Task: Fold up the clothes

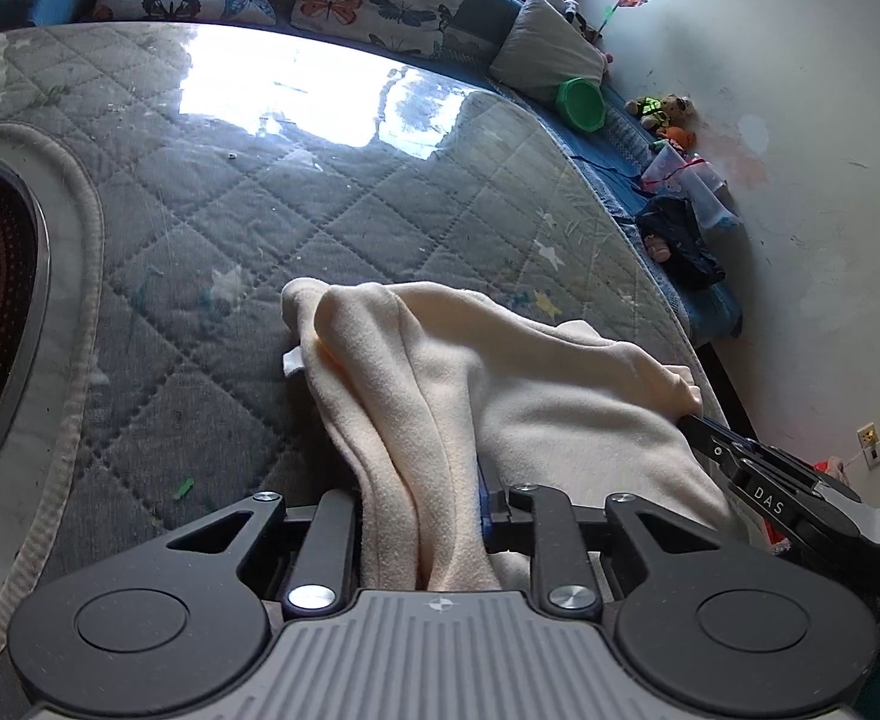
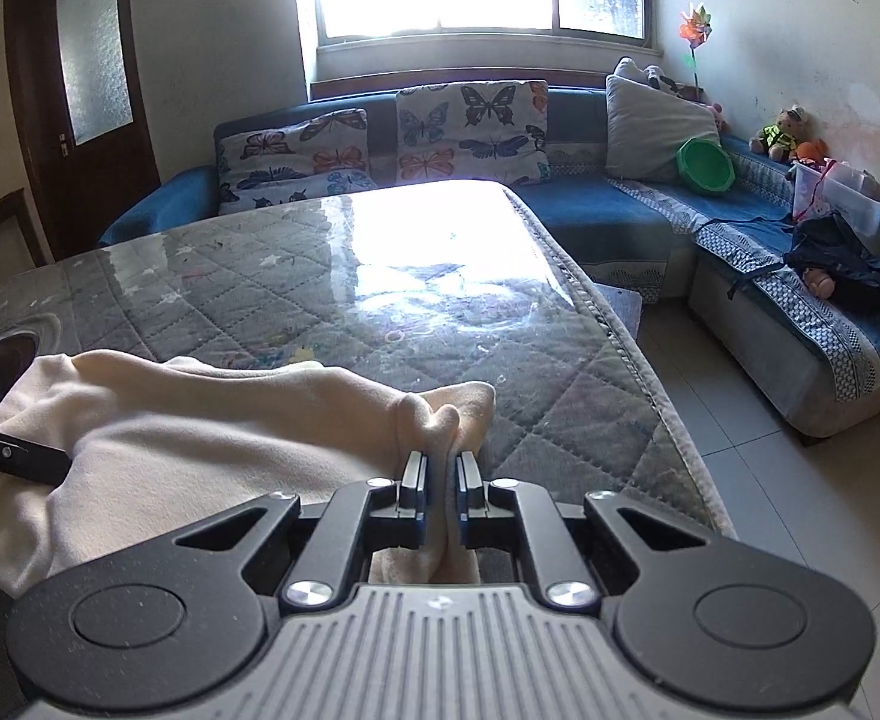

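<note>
Both grippers pinch the cream fleece garment (image 1: 440,372): left gripper (image 1: 422,516), right gripper (image 2: 440,480). It's bunched near the table's (image 2: 380,276) right edge, no neat fold yet.

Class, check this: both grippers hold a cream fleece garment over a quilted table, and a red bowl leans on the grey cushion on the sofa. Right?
Not quite: the bowl is green, not red, as the right wrist view shows. Both grippers, left and right, do hold the cream garment over the quilted table.

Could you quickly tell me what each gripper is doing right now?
Left gripper: shut on the cream garment.
Right gripper: shut on the cream garment.
</note>
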{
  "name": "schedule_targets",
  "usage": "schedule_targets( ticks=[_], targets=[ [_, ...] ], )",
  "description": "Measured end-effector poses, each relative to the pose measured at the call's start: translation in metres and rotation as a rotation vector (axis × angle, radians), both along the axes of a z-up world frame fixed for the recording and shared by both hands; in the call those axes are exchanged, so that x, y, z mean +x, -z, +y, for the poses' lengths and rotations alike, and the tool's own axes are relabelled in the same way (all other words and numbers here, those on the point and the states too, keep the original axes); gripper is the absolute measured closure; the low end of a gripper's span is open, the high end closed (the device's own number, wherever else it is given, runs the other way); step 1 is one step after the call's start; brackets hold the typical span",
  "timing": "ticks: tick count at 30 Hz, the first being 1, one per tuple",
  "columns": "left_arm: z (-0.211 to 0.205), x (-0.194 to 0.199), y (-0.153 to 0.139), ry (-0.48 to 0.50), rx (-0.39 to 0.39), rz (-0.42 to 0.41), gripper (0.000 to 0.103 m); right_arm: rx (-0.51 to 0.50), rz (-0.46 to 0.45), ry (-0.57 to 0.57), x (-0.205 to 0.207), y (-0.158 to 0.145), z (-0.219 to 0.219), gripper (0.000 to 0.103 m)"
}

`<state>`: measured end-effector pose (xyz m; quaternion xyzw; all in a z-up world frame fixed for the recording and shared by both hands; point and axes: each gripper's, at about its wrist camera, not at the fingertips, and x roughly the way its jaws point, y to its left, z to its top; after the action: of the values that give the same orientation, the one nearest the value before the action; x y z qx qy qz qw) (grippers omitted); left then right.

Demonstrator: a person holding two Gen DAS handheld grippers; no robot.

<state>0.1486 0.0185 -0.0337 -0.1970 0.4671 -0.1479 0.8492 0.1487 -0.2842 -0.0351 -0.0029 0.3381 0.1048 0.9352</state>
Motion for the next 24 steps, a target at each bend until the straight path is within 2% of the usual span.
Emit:
schedule_targets(
  ticks=[10, 18, 24],
  targets=[
    [0.002, -0.007, 0.000, 0.044, 0.001, -0.002, 0.082, -0.015, 0.007, -0.021, -0.007, 0.001, 0.001, 0.094],
    [0.010, -0.024, 0.003, 0.072, -0.009, 0.001, 0.082, 0.001, 0.017, -0.034, -0.029, 0.001, 0.001, 0.093],
    [0.017, -0.033, 0.000, 0.075, 0.004, -0.014, 0.074, 0.000, 0.004, -0.019, -0.047, 0.001, -0.003, 0.080]
  ],
)
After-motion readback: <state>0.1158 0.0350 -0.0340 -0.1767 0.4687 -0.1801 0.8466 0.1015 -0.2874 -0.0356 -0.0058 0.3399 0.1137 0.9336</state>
